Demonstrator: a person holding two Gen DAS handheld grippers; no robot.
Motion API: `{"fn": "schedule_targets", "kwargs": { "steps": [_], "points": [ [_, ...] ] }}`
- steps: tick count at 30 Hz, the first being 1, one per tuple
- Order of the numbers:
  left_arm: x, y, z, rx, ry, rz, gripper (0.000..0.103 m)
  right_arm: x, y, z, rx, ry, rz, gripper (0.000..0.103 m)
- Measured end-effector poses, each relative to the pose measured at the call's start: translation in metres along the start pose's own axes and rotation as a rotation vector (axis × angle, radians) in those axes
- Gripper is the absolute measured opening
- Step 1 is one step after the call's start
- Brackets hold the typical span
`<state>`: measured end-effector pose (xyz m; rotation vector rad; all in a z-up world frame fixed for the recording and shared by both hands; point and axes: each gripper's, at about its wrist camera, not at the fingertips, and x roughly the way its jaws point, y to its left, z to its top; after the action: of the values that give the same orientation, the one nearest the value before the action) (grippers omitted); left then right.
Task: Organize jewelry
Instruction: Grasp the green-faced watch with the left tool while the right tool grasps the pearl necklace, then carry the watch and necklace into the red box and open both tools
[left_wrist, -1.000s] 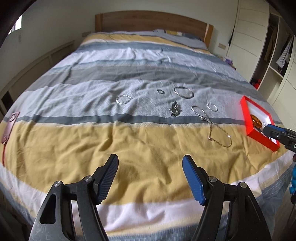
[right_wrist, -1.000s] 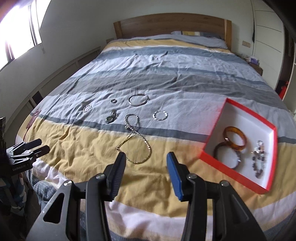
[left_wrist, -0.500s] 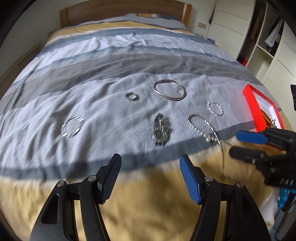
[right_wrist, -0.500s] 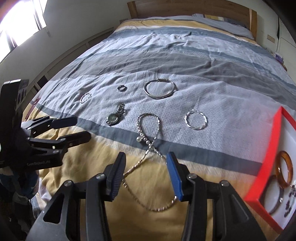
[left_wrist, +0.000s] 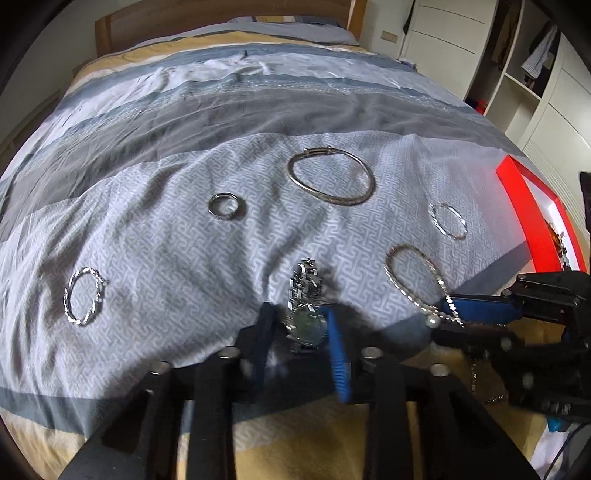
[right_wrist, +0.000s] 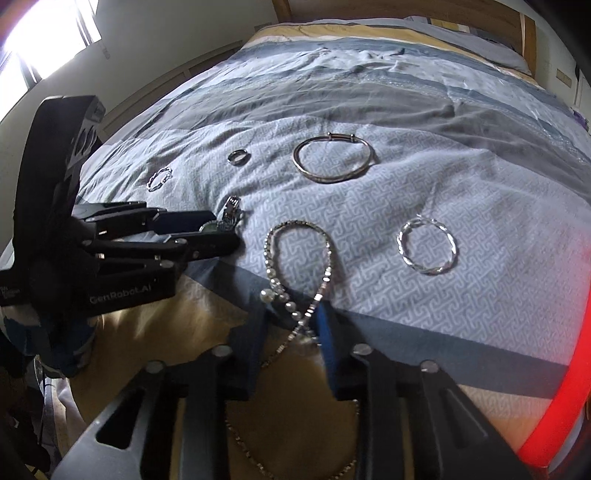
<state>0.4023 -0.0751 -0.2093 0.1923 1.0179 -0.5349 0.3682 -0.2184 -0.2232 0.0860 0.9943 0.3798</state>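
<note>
we bring the left gripper (left_wrist: 301, 332) down astride the watch (left_wrist: 306, 295) on the bed (left_wrist: 147, 184), and the right gripper (right_wrist: 291, 332) astride the necklace (right_wrist: 299, 258), both parted, not yet pinching, box (left_wrist: 532, 210) waiting alongside.

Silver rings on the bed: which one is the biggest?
The smooth bangle farthest up the bed; the plain ring and two twisted hoops are smaller.

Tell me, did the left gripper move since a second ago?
Yes. The left gripper went forward and down toward the bed; its fingers now straddle the watch, which sat far ahead before.
</note>
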Motion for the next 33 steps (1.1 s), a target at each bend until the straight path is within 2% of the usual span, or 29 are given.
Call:
{"fn": "schedule_targets", "kwargs": {
  "steps": [2, 4, 9, 15, 25, 33],
  "points": [
    [-0.002, -0.001, -0.003, -0.007, -0.004, 0.0, 0.024, -0.002, -0.004, -0.002, 0.017, -0.001, 0.017, 0.006],
    [-0.005, -0.001, -0.005, -0.026, -0.004, -0.001, 0.023, -0.007, -0.006, -0.006, 0.031, -0.001, 0.026, 0.005],
    [-0.023, -0.005, -0.014, -0.055, -0.007, 0.015, 0.023, -0.026, 0.0, -0.014, 0.041, -0.021, 0.031, 0.005],
    [-0.061, -0.012, -0.03, -0.082, -0.039, 0.024, 0.023, -0.07, 0.018, -0.021, 0.036, -0.08, 0.031, 0.005],
    [-0.146, -0.042, -0.052, -0.05, -0.143, 0.038, 0.023, -0.152, 0.052, -0.046, 0.022, -0.19, 0.013, 0.005],
    [-0.193, -0.071, -0.072, -0.027, -0.196, 0.049, 0.023, -0.202, 0.068, -0.077, 0.007, -0.249, -0.007, 0.005]
  ]
}}
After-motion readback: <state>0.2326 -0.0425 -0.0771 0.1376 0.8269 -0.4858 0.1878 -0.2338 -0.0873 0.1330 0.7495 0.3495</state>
